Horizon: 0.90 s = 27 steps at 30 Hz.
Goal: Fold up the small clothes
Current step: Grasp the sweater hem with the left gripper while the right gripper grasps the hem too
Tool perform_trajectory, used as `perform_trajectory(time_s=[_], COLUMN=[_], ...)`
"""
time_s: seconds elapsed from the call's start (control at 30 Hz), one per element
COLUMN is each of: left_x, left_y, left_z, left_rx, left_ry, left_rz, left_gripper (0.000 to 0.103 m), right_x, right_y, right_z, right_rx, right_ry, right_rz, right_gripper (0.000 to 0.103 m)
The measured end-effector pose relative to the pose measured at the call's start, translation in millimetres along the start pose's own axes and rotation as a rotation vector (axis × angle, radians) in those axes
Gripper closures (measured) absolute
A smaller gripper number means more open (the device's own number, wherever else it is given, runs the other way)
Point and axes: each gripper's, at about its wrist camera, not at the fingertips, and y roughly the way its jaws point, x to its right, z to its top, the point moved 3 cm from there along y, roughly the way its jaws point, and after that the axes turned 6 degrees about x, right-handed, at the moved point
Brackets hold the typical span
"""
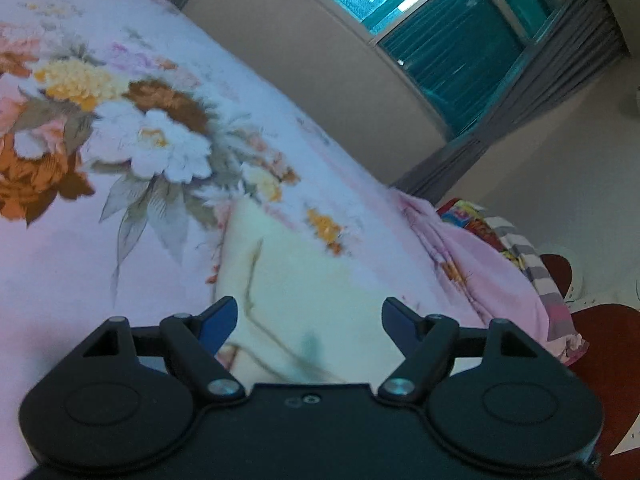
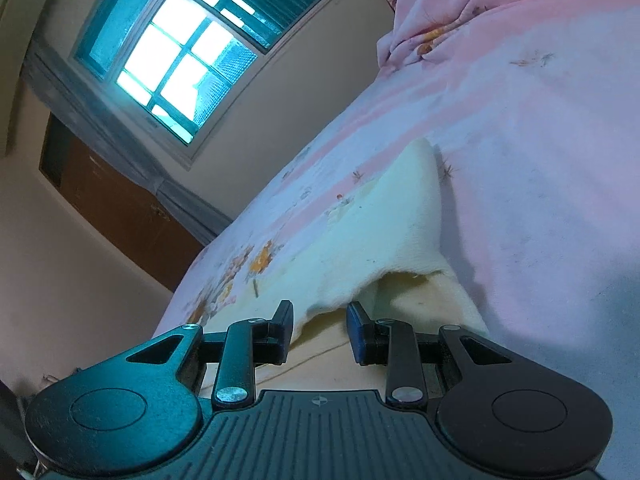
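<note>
While both my tongs, left gripper [image 1: 310,316] and right gripper [image 2: 319,330], stand released, cream garment [image 1: 304,272] rests flat on bedsheet [image 1: 120,248], ready for regrasping.

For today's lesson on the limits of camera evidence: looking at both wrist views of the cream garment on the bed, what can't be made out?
- Left wrist view: the cream garment's near end is hidden behind the left gripper; motion blur smears its seams.
- Right wrist view: the right gripper body covers the garment's near edge.
- Neither view shows the whole garment, so its type is unclear.
- The striped and colourful items beyond the floral bedsheet are too small and partly covered.
</note>
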Motion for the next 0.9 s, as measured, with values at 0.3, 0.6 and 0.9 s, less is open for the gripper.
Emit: perform_trajectory(time_s=[0.3,0.6,0.9], left_x=[-12.2,0.3,84.3], left_y=[38.1,61.9,45.8], left_z=[-8.2,-1.3,40.7], left_rx=[-0.087,-0.106,-0.049], left_ry=[-0.057,-0.050,0.047], left_rz=[0.015,-0.065,-0.221], left_gripper=[0.041,0.103,0.103], right_x=[1.7,2.0,-39.5], right_y=[-5.5,-11.0,39.6], right_z=[2.7,7.3,-21.0], right_rx=[0.035,0.030,-0.133], right_ry=[0.017,-0.032,-0.288], right_rz=[0.003,0.005,0.004], right_gripper=[0.073,0.074,0.074])
